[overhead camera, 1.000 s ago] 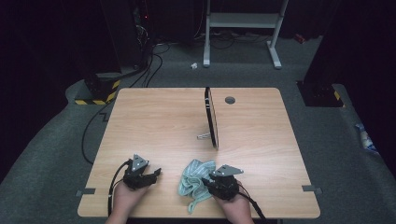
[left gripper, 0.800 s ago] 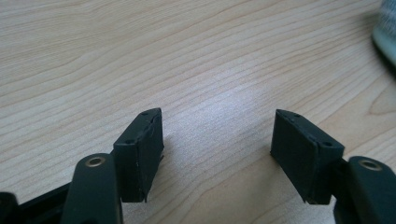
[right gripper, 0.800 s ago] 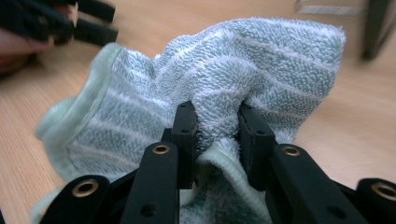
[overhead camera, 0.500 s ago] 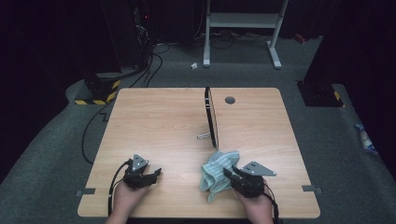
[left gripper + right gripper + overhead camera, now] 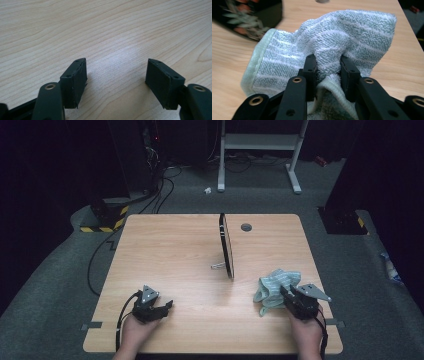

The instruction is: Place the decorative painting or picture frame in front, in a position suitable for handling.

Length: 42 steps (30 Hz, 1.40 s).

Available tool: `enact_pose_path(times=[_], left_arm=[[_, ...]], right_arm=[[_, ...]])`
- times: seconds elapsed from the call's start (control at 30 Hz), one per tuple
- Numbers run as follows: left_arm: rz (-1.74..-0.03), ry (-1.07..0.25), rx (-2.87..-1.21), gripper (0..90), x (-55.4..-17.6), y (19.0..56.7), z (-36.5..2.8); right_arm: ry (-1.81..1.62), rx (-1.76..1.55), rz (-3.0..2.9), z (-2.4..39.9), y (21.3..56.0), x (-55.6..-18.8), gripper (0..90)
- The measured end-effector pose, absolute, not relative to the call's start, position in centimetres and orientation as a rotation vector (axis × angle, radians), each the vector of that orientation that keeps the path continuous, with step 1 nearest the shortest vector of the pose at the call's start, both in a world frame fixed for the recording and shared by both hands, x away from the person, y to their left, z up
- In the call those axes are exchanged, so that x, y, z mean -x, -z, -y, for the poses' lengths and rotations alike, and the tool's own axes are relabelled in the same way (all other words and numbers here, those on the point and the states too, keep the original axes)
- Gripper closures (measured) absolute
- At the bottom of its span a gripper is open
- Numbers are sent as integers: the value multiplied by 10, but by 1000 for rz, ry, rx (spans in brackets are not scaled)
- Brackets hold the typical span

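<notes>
Fingers (image 5: 347,72) with towel (image 5: 274,285) beside mirror (image 5: 226,246)

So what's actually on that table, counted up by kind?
Cloths: 1, a pale green towel pinched in the right gripper
Upright round plates: 1, dark plate on a wire stand
Handheld grippers: 2, including the left gripper
Total: 4

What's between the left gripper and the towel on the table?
In the high view, bare tabletop lies between the left gripper and the towel pinched in the right gripper. The upright plate stands farther back, off that line.
</notes>
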State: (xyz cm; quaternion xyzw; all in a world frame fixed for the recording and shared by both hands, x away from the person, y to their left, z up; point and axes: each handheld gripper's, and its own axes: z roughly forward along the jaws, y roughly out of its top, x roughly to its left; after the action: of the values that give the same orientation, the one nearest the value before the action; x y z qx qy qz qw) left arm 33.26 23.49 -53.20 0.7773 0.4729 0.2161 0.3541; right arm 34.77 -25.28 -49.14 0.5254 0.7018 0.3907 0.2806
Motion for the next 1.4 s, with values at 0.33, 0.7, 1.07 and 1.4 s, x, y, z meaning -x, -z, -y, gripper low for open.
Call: enact_pose_path(times=[0.33, 0.7, 1.07, 1.4], left_arm=[[-1185, -535, -1984, 345, -326, 526, -222], [-941, -492, -1950, 334, -335, 487, -125], [-921, -529, -1936, 350, -370, 463, -72], [-956, -521, -1928, 390, -397, 460, -45]], right_arm=[[-1006, -1401, -1873, 255, 495, -357, 425], [-1098, -1265, -1880, 244, 484, -332, 394], [-1121, -1299, -1893, 251, 490, -335, 410], [-1116, -1326, -1906, 252, 494, -338, 419]])
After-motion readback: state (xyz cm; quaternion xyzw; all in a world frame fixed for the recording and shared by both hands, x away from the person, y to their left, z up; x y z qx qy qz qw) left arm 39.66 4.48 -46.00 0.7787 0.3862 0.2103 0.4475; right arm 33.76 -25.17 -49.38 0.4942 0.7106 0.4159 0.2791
